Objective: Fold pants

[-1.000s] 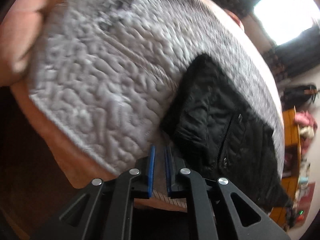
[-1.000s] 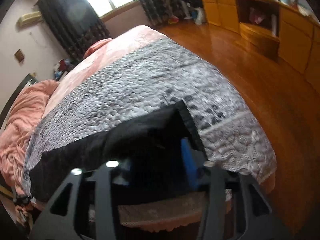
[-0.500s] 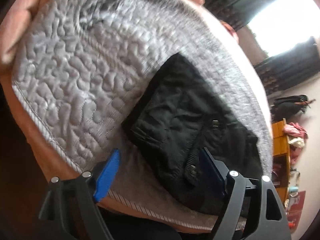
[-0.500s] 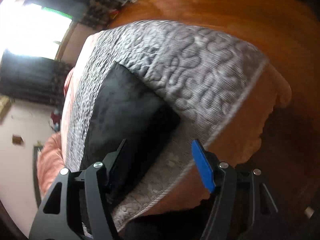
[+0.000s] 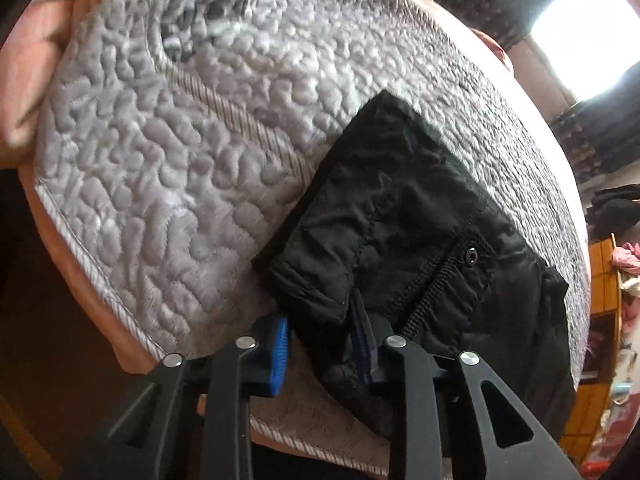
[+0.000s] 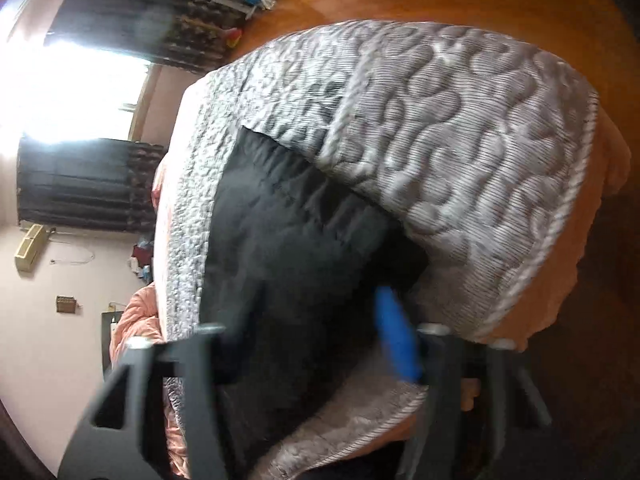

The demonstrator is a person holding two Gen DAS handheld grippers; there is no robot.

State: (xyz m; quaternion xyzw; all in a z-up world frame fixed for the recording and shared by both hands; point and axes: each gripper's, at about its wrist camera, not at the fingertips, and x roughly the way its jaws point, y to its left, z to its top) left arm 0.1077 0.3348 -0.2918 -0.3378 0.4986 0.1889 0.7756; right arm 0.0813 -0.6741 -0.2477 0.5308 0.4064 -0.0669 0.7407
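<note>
Two grippers work black pants (image 5: pixel 420 232) on a grey quilt (image 5: pixel 180 160): left gripper (image 5: pixel 320 340) pinches a corner, right gripper (image 6: pixel 320 344) spread wide

A bed (image 5: pixel 80 300) with peach bedding carries a grey quilted cover (image 5: pixel 180 168); black pants (image 5: pixel 420 248) lie directly on that cover near its corner edge.

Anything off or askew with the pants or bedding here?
Nothing stands out. The black pants lie on the grey quilt, lightly wrinkled, with the left gripper closing around the near corner. The right wrist view is motion-blurred, so fine detail there is unclear.
</note>
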